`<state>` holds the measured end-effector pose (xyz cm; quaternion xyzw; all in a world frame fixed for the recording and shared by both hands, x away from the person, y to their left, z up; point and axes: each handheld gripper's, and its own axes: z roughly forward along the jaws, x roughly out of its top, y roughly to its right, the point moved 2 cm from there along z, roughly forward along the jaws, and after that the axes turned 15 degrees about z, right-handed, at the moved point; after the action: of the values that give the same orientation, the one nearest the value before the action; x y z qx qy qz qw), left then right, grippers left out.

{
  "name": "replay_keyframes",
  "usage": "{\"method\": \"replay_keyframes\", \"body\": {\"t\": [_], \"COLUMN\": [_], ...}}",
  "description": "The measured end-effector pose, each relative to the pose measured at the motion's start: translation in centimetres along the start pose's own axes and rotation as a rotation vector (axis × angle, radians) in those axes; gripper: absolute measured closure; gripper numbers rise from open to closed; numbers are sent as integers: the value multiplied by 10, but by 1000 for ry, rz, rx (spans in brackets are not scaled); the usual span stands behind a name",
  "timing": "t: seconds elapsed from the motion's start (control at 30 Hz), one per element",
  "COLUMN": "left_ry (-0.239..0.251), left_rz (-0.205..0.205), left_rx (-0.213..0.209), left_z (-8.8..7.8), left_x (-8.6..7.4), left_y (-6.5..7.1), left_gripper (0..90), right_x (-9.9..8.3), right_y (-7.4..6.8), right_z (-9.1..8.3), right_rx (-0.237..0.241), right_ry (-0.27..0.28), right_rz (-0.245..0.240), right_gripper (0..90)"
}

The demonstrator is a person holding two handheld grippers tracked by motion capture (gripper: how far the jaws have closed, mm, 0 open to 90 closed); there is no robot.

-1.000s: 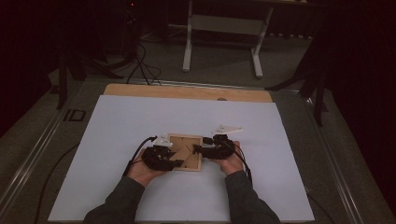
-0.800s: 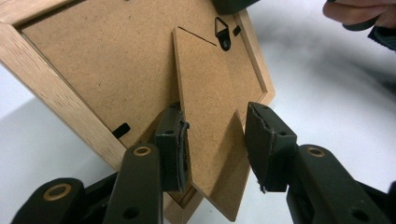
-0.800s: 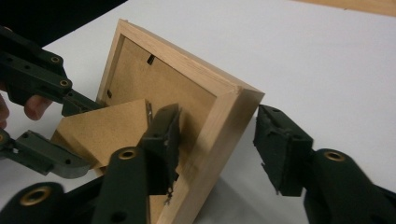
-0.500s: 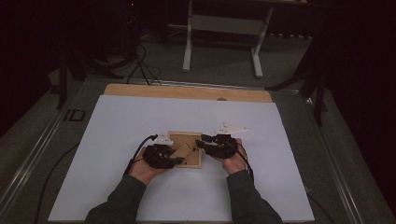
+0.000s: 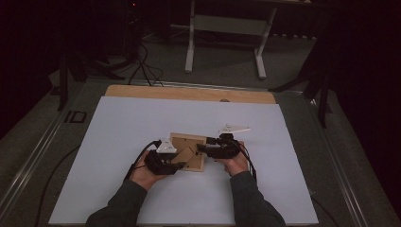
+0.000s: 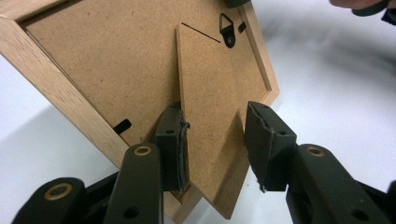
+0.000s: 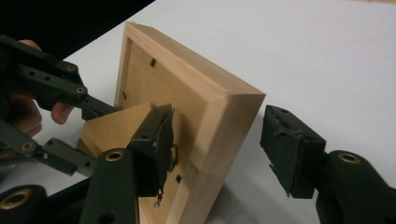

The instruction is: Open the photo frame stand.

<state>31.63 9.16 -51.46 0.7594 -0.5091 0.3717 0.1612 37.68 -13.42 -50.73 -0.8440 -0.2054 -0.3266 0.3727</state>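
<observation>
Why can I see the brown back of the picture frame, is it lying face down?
Yes, face down. The picture frame lies flat on the white table, its brown backing, hanging hook and stand flap facing up.

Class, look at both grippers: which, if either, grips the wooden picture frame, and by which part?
The left gripper straddles the frame's easel stand; whether it pinches is unclear. The right gripper, just opening, brackets the picture frame corner without gripping.

White sheet (image 5: 118, 142) covers wooden table (image 5: 189, 93); cables (image 5: 142, 66) behind.
</observation>
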Motion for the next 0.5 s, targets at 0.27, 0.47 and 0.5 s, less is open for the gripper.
{"method": "replay_keyframes", "body": {"t": [0.27, 0.47, 0.5], "left_ry": [12, 17, 21], "left_rz": [-35, -75, -82], "left_rx": [-57, -85, -83], "left_z": [-3, -3, -3], "left_x": [-2, -1, -1], "left_y": [-3, -5, -5], "left_gripper": [605, 683, 699], "right_x": [0, 0, 1], "right_y": [-5, -11, -12], "right_z": [0, -4, -5], "right_rx": [44, 45, 47], "right_ry": [9, 28, 32], "right_rz": [-14, -54, -61], "right_gripper": [508, 529, 530]}}
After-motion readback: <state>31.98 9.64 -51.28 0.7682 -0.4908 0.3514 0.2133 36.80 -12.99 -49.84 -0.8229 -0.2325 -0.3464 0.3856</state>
